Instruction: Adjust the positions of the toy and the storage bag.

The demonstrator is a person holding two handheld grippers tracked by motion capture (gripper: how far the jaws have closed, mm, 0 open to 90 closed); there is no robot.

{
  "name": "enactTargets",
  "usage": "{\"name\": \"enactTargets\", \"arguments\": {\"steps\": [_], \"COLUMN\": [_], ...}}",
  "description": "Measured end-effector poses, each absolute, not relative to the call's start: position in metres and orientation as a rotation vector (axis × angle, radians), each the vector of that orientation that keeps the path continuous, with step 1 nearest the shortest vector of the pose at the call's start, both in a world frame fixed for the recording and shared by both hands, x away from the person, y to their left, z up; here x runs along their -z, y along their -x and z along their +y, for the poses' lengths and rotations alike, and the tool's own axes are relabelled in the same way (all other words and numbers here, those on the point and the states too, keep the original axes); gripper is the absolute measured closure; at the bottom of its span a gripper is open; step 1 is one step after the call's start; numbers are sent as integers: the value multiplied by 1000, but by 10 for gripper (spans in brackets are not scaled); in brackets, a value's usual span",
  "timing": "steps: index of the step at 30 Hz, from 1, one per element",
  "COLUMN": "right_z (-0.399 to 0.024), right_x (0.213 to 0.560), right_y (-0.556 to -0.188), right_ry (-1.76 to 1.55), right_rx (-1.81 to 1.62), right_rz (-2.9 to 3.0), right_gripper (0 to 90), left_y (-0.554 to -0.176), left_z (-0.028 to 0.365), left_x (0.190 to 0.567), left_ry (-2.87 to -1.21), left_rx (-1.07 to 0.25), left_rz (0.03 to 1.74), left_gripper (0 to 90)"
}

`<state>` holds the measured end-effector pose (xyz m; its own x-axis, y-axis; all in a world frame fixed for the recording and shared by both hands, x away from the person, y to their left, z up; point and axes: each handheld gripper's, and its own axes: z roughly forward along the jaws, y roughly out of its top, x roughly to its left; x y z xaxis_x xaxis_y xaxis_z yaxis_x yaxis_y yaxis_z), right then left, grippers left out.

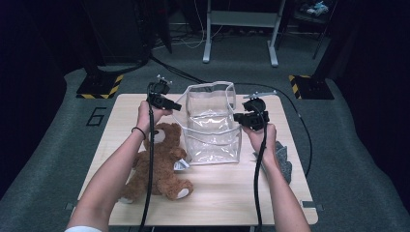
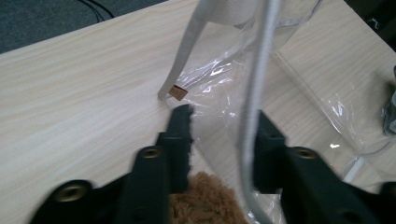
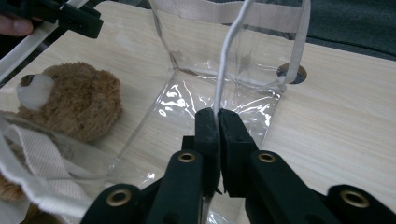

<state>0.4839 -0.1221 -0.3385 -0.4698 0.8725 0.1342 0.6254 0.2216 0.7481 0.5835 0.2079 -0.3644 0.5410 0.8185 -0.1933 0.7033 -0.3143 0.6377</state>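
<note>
A clear plastic bag (image 1: 212, 130) with white trim stands open-mouthed in the middle of the wooden table (image 1: 217, 203). A brown teddy bear (image 1: 159, 159) lies on its back to the bag's left. My left gripper (image 1: 171, 104) is at the bag's left rim. In the left gripper view its jaws (image 2: 223, 116) stand apart, with the white rim edge (image 2: 254, 93) running between them close to the right jaw, and bear fur (image 2: 205, 196) below. My right gripper (image 3: 217, 114) is shut on the bag's right rim edge (image 3: 229, 56), holding it up.
A grey cloth (image 1: 284, 159) lies by the table's right edge, under the right forearm. Beyond the table are a dark carpeted floor, yellow-black striped bases (image 1: 99, 87) and a white metal stand (image 1: 240, 34). A round hole (image 3: 292, 72) is in the tabletop behind the bag.
</note>
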Motion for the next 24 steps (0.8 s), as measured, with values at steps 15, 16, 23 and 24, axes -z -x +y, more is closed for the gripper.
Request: {"name": "enactTargets", "arguments": {"steps": [15,16,23,24], "right_z": [-154,-157,-185,-188], "right_x": [341,342,348,349], "right_y": [-469,-467,-446,-444], "right_ry": [-1433,-1436,-1431,-1439], "right_rx": [-1201,-1218,-1262,-1258], "right_rz": [2083,2070,1992,1986], "right_gripper": [205,182,130,126], "left_y": [-554,-552,-536,-534], "left_z": [247,250,272,273], "left_x": [341,340,339,340], "left_ry": [-1969,-1966,-1950,-1945], "left_rx": [-250,-252,-267,-265], "left_rz": [1272,1276,1292,1302], "left_gripper": [193,181,151,150]}}
